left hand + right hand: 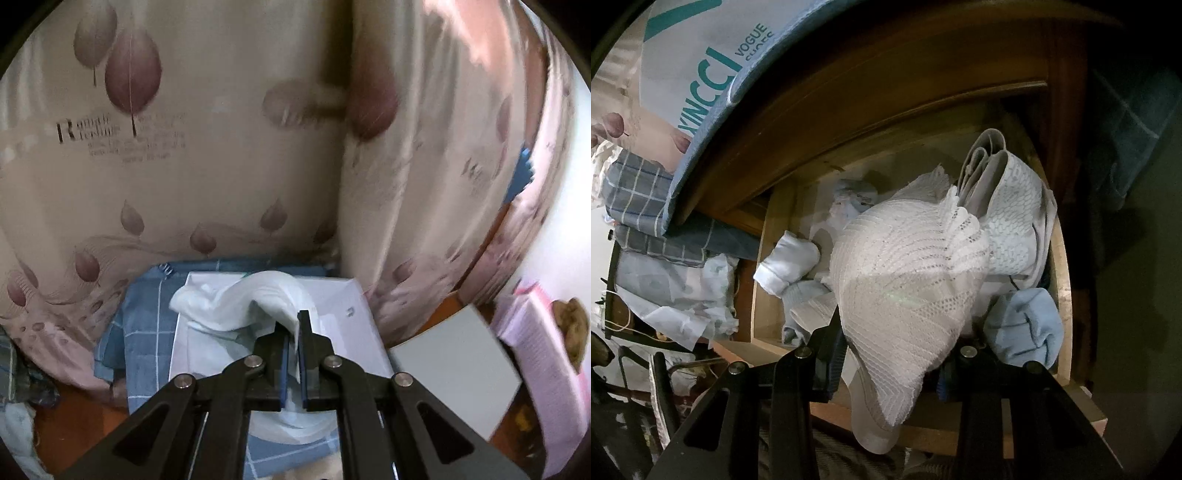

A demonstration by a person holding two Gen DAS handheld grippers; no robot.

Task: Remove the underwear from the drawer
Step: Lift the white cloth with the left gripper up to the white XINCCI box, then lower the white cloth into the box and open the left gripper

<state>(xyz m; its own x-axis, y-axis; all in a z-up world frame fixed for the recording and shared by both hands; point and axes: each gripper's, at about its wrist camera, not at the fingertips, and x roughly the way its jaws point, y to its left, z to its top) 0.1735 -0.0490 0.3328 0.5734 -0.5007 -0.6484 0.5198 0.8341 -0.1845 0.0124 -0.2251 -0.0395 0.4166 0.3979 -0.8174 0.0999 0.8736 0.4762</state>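
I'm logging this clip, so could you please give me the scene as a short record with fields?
left gripper: shut on white garment, above white box
right gripper: shut on white lace garment, over the drawer
drawer: open, wooden, more clothes inside
in drawer: light blue bundle, rolled white piece

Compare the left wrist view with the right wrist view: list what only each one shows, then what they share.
Only the left wrist view: the left gripper shut on a white garment over a white box, with a leaf-print curtain behind.

Only the right wrist view: the open wooden drawer full of clothes, and the right gripper holding a white lace garment.

Both: blue checked fabric and the leaf-print curtain.
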